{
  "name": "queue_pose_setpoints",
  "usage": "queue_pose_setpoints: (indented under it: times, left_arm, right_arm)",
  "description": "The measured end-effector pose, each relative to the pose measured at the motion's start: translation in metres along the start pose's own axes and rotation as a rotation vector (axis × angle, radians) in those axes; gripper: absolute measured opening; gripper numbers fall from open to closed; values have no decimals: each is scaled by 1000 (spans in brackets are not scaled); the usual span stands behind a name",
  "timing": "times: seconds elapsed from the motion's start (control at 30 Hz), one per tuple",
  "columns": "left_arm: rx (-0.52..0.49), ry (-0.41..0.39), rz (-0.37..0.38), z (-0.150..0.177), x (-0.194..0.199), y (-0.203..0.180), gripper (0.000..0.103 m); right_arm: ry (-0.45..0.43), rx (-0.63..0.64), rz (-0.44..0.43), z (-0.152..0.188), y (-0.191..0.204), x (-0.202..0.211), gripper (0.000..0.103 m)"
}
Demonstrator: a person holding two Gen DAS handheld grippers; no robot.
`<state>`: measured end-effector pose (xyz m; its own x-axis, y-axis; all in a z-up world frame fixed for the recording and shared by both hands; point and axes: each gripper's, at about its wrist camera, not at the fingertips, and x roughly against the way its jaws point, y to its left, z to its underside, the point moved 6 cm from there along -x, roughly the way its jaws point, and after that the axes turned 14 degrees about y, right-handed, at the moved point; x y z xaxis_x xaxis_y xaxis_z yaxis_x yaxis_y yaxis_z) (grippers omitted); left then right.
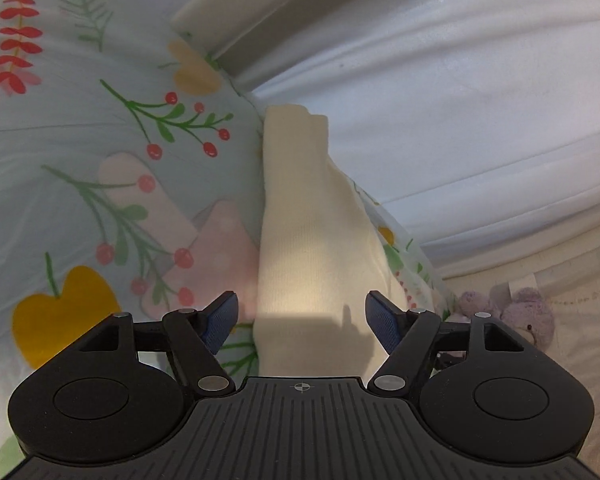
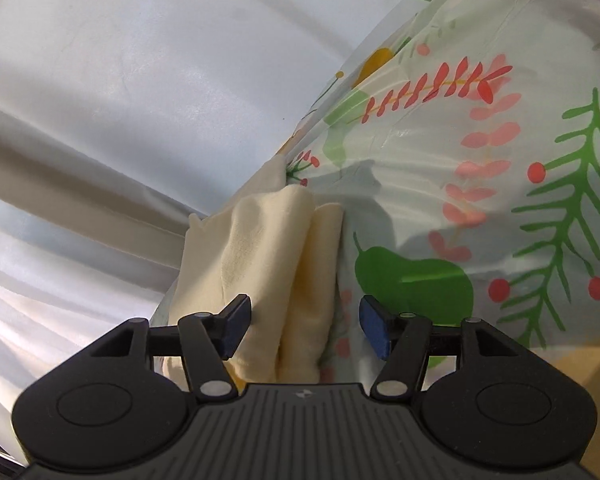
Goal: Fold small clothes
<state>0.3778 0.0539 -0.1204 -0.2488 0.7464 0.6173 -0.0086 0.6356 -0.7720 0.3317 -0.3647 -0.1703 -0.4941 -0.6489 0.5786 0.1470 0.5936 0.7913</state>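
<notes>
The flowery sheet (image 1: 80, 200) takes up most of the surface, with a white curtain (image 1: 460, 100) hanging along its edge. On that edge lies the cream cloth (image 1: 300, 240), folded into a long narrow strip with layers stacked up. The left gripper (image 1: 302, 322) is released, blue pads spread either side of the strip and not pinching it. Same deal with the right gripper (image 2: 305, 328): jaws apart, cloth (image 2: 268, 264) between them but loose. Off to the side there's a purple plush toy (image 1: 528, 316), kinda blurry, maybe a bear.
</notes>
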Motion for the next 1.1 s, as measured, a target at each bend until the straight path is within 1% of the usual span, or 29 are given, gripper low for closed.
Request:
queue_pose_setpoints:
  times: [0.03, 0.1, 0.13, 0.2, 0.23, 0.3, 0.33, 0.4, 0.43, 0.47, 0.57, 0.6, 0.67, 0.73, 0.8, 0.87, 0.97, 1.0, 1.03, 1.07, 1.1]
  left_arm:
    - [10, 17, -7, -5, -9, 0, 70]
    - [-20, 36, -1, -14, -25, -5, 70]
    - [-24, 41, -10, -16, -30, -6, 69]
    - [-35, 61, -25, -21, -41, -8, 69]
    - [-36, 70, -31, -22, -46, -8, 69]
    - [-39, 92, -28, -26, -57, -9, 69]
    - [-45, 100, -29, -26, -60, -9, 66]
    - [-80, 96, -41, -27, -66, -14, 63]
    - [-98, 92, -60, -27, -67, -15, 59]
    - [-104, 89, -70, -26, -68, -16, 54]
    - [-96, 76, -69, -25, -67, -14, 44]
    - [-97, 66, -62, -24, -65, -16, 43]
    - [-114, 46, -73, -20, -57, -22, 40]
    - [-155, 16, -70, -12, -41, -34, 39]
    - [-172, -2, -66, 1, -17, -41, 39]
    - [-162, -24, -101, 14, 5, -39, 39]
    - [-104, -50, -153, 37, 38, -21, 40]
    - [-74, -54, -169, 44, 46, -12, 40]
    - [-32, -59, -205, 53, 52, 0, 43]
    - [-1, -63, -240, 59, 57, 9, 45]
    - [49, -75, -293, 65, 68, 24, 45]
  right_arm:
    - [8, -12, -17, -6, 1, -5, 60]
    - [37, 1, -40, -15, 6, -13, 61]
    - [61, 15, -51, -18, 9, -19, 61]
    - [93, 41, -62, -22, 14, -28, 61]
    - [125, 49, -73, -24, 16, -36, 61]
    - [144, 60, -96, -24, 21, -44, 60]
    - [150, 72, -95, -25, 24, -48, 58]
    - [158, 94, -89, -25, 28, -56, 51]
    - [163, 106, -84, -25, 30, -60, 43]
    - [160, 116, -86, -24, 32, -62, 39]
    - [148, 128, -89, -23, 37, -69, 35]
    - [140, 130, -92, -22, 40, -69, 34]
    - [120, 127, -137, -21, 48, -70, 33]
    - [123, 149, -164, -12, 62, -67, 33]
    - [144, 188, -179, 0, 78, -70, 32]
    - [185, 213, -190, 19, 94, -78, 32]
    - [246, 260, -198, 51, 113, -92, 32]
    - [263, 277, -195, 59, 118, -96, 33]
    - [276, 311, -170, 70, 123, -100, 34]
    - [275, 340, -119, 77, 126, -103, 39]
    - [256, 372, -38, 80, 127, -103, 42]
